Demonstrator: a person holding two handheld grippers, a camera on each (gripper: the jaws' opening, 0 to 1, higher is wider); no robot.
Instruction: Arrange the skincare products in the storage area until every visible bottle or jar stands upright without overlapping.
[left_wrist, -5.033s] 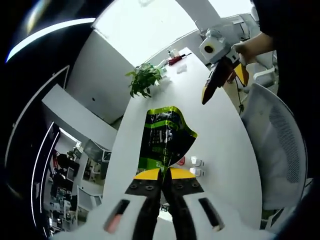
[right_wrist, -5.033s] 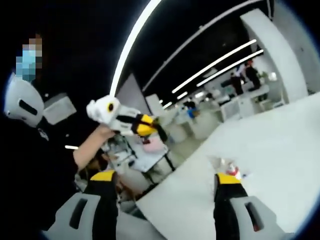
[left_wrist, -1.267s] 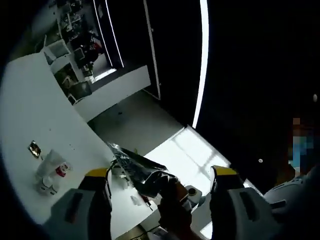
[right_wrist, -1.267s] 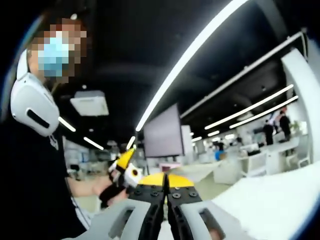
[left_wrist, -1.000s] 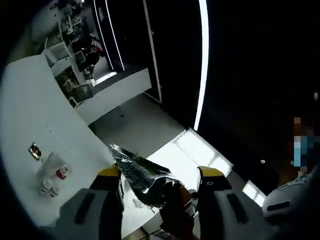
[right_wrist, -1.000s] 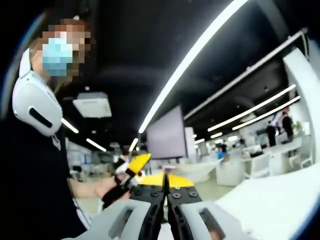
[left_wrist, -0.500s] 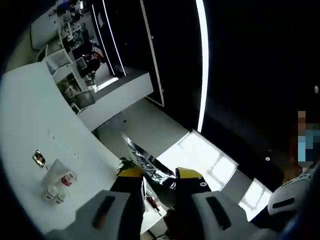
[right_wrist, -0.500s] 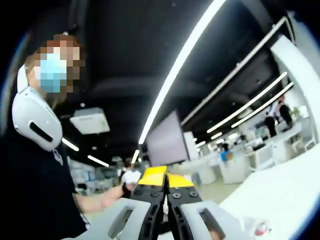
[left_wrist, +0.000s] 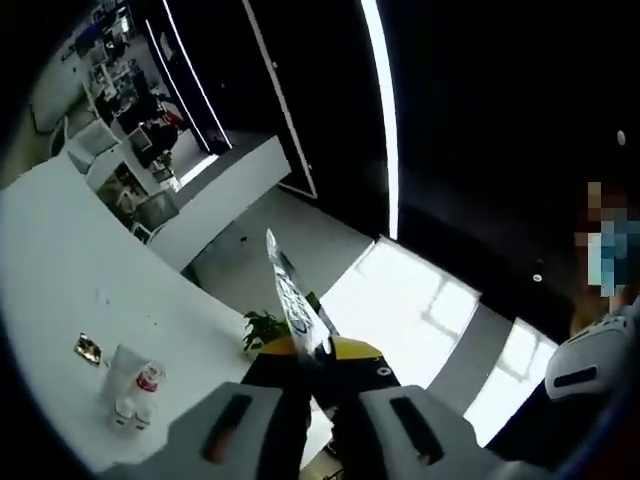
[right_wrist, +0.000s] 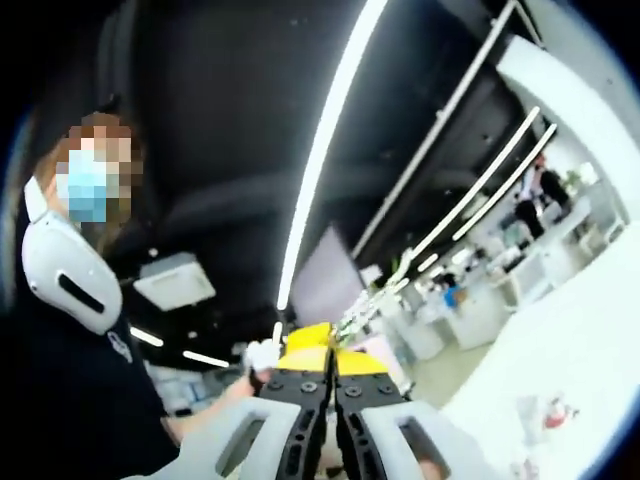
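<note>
My left gripper (left_wrist: 318, 352) is shut on a green, black and silver pouch (left_wrist: 294, 299), which stands edge-on above the yellow jaw tips. Far below on the white table (left_wrist: 60, 260) sits a small cluster of skincare items (left_wrist: 130, 392): a white tube with a red cap and small bottles. A small gold packet (left_wrist: 88, 348) lies beside them. My right gripper (right_wrist: 330, 358) is shut, raised in the air, with nothing showing between its jaws. In the right gripper view the skincare cluster (right_wrist: 553, 411) is tiny on the table (right_wrist: 590, 330) at lower right.
A potted plant (left_wrist: 264, 328) stands on the table behind the pouch. A person in dark clothes with a white headset (right_wrist: 62, 272) is close on the left of the right gripper view, one hand (right_wrist: 262, 356) just behind the jaws. Office desks lie beyond.
My left jaws went from wide open to shut on the pouch, which turned edge-on. The right gripper stayed shut while its view tilted up.
</note>
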